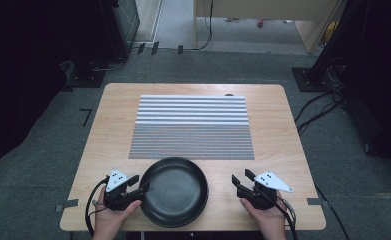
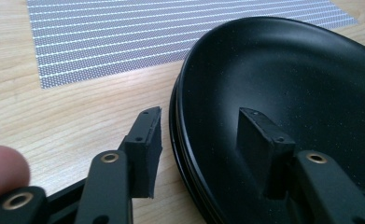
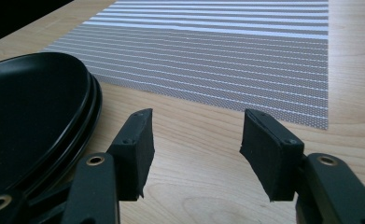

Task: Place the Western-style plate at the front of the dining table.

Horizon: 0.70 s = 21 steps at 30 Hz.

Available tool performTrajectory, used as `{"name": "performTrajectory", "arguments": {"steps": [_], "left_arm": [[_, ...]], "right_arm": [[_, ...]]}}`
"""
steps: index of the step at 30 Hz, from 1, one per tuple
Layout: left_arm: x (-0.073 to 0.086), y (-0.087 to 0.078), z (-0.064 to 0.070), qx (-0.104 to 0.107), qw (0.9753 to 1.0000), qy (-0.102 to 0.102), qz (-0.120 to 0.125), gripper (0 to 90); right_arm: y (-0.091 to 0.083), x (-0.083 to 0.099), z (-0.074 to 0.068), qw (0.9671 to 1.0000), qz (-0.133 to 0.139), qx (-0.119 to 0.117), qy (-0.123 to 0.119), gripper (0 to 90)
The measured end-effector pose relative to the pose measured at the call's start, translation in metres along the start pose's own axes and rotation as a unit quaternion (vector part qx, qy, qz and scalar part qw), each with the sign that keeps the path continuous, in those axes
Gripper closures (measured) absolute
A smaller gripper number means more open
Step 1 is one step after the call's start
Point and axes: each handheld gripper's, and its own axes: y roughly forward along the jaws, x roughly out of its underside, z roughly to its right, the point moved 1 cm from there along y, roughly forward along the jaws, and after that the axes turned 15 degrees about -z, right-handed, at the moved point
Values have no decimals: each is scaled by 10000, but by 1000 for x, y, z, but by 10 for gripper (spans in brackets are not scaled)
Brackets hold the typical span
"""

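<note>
A stack of black plates [image 1: 175, 192] lies at the table's near edge, centre; separate rims show in the left gripper view [image 2: 287, 74] and the right gripper view [image 3: 26, 102]. My left gripper [image 1: 139, 185] is open and straddles the stack's left rim [image 2: 201, 116], one jaw outside over the wood, the other inside over the top plate. Neither pad touches the rim. My right gripper [image 1: 241, 176] stands open just right of the plates, nothing between its jaws [image 3: 196, 116], low over bare wood.
A grey-and-white striped placemat [image 1: 192, 127] [image 2: 124, 32] [image 3: 227, 51] covers the middle of the wooden table [image 1: 278, 130], just beyond the plates. Carpet, cables and dark stands surround the table.
</note>
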Motion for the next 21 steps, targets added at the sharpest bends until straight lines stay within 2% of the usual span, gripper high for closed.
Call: {"name": "performTrajectory", "arguments": {"steps": [7, 8, 12, 21], "left_arm": [[0, 2, 2, 69, 9999, 83, -56, 536], [0, 3, 2, 79, 9999, 91, -73, 537], [1, 4, 2, 113, 9998, 92, -128, 538], [1, 2, -4, 165, 9998, -16, -106, 521]], "right_arm": [[2, 2, -8, 9999, 38, -91, -128, 446], [2, 2, -10, 9997, 79, -198, -71, 466], [2, 3, -15, 9993, 87, -375, 31, 509], [3, 3, -23, 9987, -13, -506, 49, 555]]}}
